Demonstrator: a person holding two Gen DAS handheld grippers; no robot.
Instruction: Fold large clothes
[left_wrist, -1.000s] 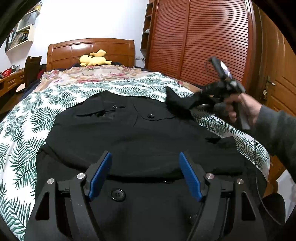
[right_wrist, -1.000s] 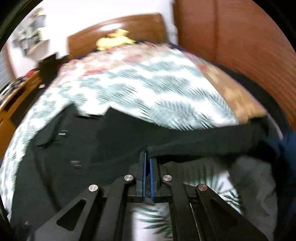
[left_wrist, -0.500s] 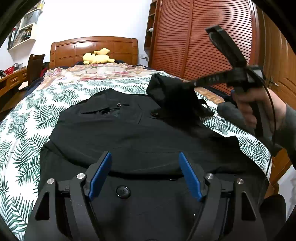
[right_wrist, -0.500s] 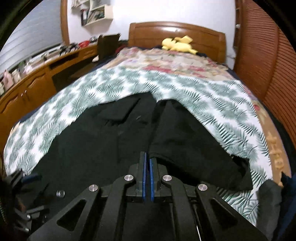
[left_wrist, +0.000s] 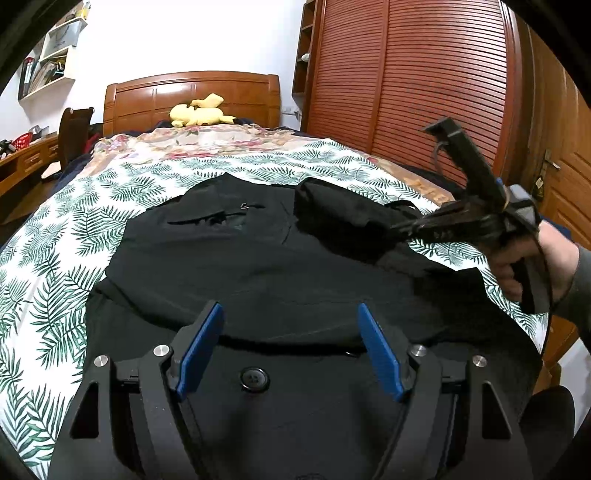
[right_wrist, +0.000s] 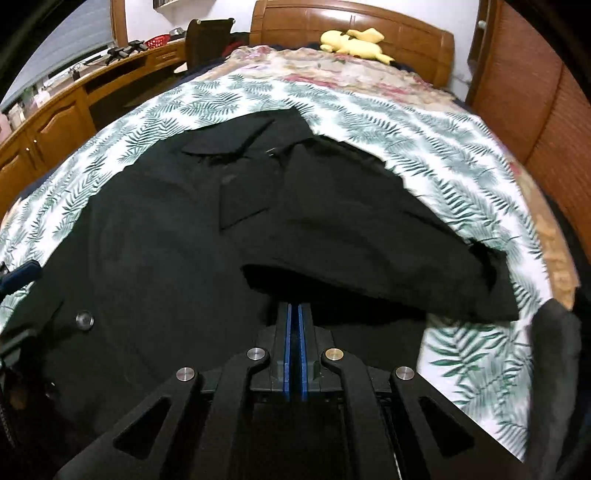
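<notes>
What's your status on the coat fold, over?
Right gripper shut on black coat's sleeve, lifted across the body. Left gripper open above the hem, holding nothing. Black coat spread on leaf-print bedspread; nothing in the way.

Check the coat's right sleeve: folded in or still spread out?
Folded in, not yet released. The sleeve lies across the coat front, its end clamped in the shut right gripper.

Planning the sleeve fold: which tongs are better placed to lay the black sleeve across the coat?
Right. The right tongs are shut on the sleeve, already lifted over the coat. The left tongs hover open near the hem, gripping nothing.
</notes>
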